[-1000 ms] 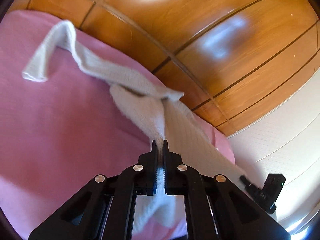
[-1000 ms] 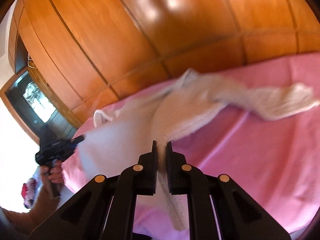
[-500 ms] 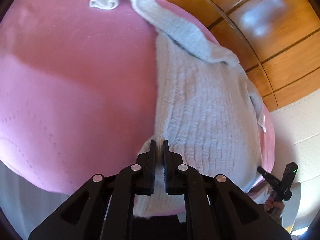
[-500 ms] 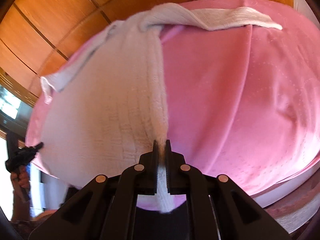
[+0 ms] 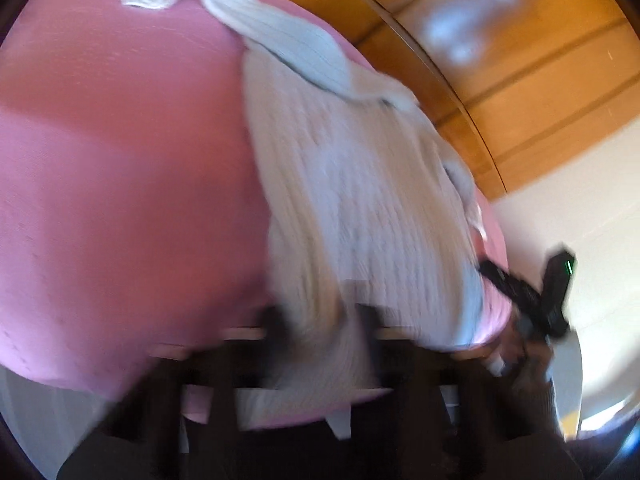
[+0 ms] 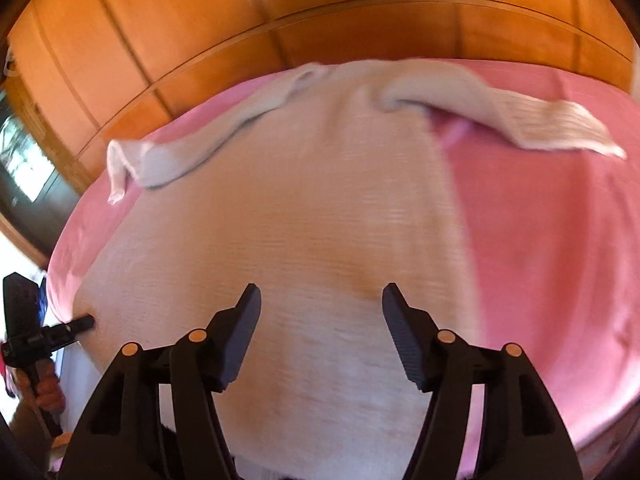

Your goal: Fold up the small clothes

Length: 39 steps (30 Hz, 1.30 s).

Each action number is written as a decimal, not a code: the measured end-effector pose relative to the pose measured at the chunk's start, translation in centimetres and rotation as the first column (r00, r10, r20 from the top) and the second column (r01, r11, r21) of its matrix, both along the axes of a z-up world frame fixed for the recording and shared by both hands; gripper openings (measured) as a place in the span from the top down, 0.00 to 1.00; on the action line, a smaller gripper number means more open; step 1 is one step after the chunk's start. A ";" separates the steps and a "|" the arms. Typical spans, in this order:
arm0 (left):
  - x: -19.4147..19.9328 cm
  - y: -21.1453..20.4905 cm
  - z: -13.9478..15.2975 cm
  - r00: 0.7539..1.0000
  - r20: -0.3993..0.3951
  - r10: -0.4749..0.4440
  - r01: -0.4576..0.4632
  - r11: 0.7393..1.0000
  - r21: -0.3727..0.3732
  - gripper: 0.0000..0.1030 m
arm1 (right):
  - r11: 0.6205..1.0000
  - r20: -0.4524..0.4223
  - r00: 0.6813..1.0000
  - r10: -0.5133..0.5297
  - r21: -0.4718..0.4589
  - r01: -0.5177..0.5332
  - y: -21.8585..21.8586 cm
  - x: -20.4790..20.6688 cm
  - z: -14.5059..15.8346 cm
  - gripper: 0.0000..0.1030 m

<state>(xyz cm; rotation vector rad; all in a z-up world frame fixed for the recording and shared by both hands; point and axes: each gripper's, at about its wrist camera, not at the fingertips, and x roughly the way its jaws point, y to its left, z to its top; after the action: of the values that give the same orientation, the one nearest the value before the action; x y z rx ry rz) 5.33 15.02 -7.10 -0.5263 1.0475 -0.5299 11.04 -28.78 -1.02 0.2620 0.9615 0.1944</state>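
Now right gripper (image 6: 320, 304) just opened — sweater (image 6: 288, 216) hem overhangs bed (image 6: 560, 240) edge.

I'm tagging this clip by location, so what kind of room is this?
Probably a bedroom: a pink bed cover with a white knit sweater spread on it, backed by wooden wardrobe panels.

The right gripper (image 6: 321, 304) is matte black, its two wedge-shaped fingers (image 6: 404, 332) ribbed on the inner faces. Behind the fingers, round brass-coloured pins sit on angular black linkage arms with cut-out windows. The left gripper (image 5: 320, 320) is black too, blurred.
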 end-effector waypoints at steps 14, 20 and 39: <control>1.1 4.7 0.7 0.974 -0.030 0.225 -0.214 0.954 0.210 0.74 | 0.990 0.015 0.995 0.098 -0.102 -0.096 5.5 0.3 -3.9 0.18; 7.7 8.3 3.1 0.906 0.135 0.400 -0.420 0.822 0.384 0.73 | 0.975 0.014 0.991 0.130 -0.185 -0.126 7.5 0.7 -5.2 0.02; 27.1 9.9 2.3 0.901 0.176 0.398 -0.425 0.718 0.552 0.94 | 0.978 0.068 0.984 0.164 -0.142 -0.153 7.9 2.3 -1.6 0.22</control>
<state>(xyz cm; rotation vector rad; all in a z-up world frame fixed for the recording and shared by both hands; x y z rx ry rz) 32.47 24.93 -4.79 -0.1829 0.9481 0.1898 13.31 -20.87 -2.61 0.0515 0.9125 0.2820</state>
